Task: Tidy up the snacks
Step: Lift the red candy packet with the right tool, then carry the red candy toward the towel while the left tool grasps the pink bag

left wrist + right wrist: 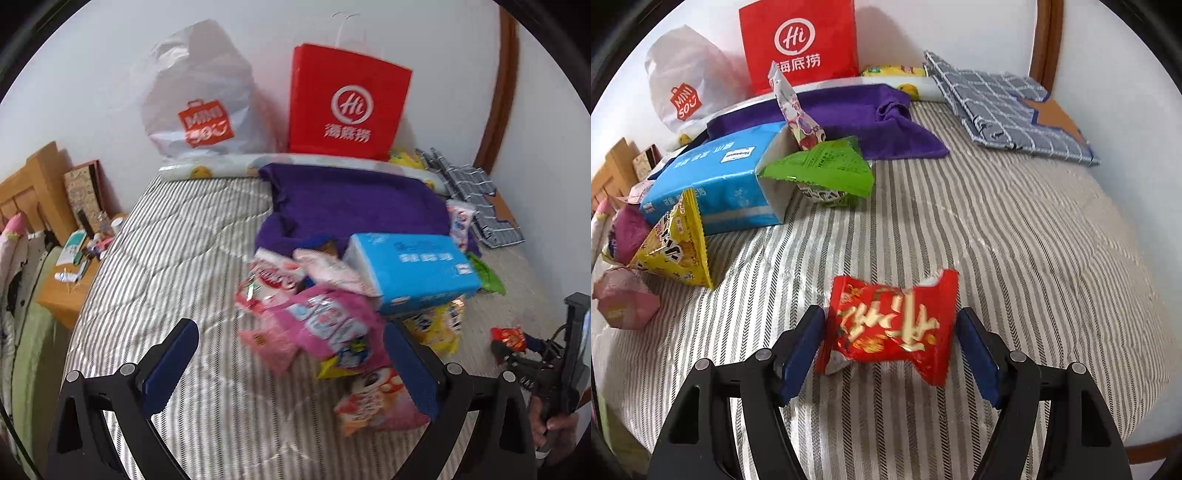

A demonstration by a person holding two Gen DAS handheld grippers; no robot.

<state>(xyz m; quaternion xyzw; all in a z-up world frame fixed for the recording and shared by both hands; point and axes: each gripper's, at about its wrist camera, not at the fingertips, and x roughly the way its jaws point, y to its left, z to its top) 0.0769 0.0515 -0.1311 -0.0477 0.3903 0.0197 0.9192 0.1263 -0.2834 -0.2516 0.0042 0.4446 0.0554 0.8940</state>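
Blue-padded fingers of the left claw (291, 363) stand wide and empty over the striped bed (177, 258), with a pink snack packet (376, 402) just beside the right pad. Farther off is a heap: a second pink bag (332, 325), a red-and-white packet (271, 278), one blue tissue pack (410, 269), one purple towel (351, 201). Two shopping bags stand at the far wall, one white (199, 96), one red (347, 103). At far right the right claw (513, 345) carries a red packet.

Seen from the right wrist, that claw (892, 345) is about half open, with the red snack packet (892, 321) between its pads; the left pad touches it, while contact at the right pad is unclear. With so loose a hold the slippery wrapper may drop or twist out. Counted here: one yellow packet (677, 243), one green packet (823, 170), one folded checked cloth (1004, 107).
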